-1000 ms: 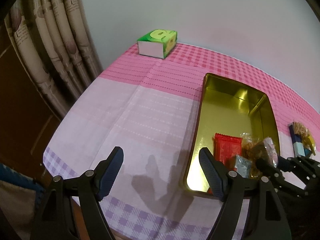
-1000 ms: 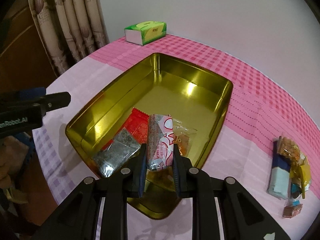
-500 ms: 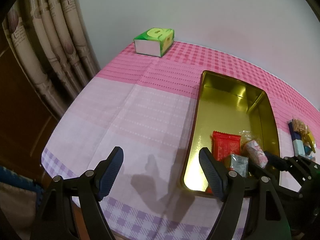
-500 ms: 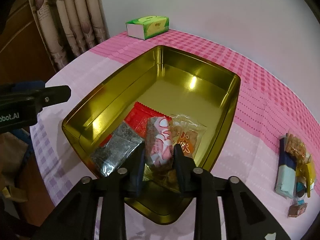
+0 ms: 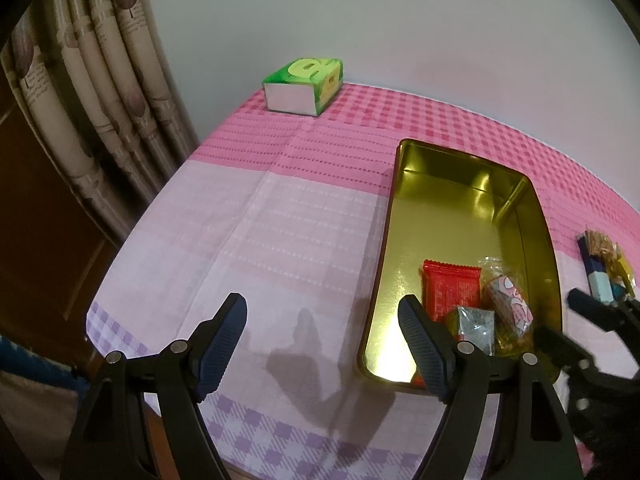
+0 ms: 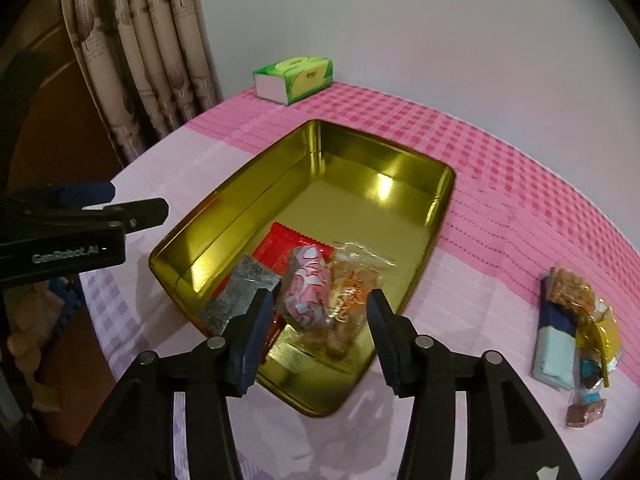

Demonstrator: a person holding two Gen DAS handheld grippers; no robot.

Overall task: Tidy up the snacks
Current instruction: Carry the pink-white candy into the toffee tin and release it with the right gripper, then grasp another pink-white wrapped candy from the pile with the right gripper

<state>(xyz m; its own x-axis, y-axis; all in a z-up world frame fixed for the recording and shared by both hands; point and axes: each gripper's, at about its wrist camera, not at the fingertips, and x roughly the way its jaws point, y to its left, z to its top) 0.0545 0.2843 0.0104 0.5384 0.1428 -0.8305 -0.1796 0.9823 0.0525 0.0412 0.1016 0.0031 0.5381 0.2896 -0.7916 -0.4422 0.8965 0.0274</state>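
Observation:
A gold tin [image 6: 276, 168] [image 5: 394, 216] lies on the pink tablecloth. Inside its near end rest a red packet [image 6: 288, 242] [image 5: 450, 284], a grey foil packet [image 6: 240, 296] [image 5: 474, 322], a clear bag of orange snacks [image 6: 354, 284] and a pink-and-white snack [image 6: 306, 290] [image 5: 510, 306]. My right gripper [image 6: 320, 318] hovers just above the pink snack, its jaws opening and no longer pressing it. My left gripper [image 5: 322, 338] stands open over bare cloth left of the tin. A pile of loose snacks [image 6: 572, 328] [image 5: 604, 268] waits to the right of the tin.
A green tissue box [image 6: 294, 78] [image 5: 306, 84] sits at the table's far corner by the wall. Curtains [image 5: 84, 92] hang beyond the left table edge. The tin's far half holds nothing.
My right gripper let go of the pink-and-white snack, which dropped into the tin beside the clear bag. Its jaws spread apart and it rose slightly. The left gripper kept still.

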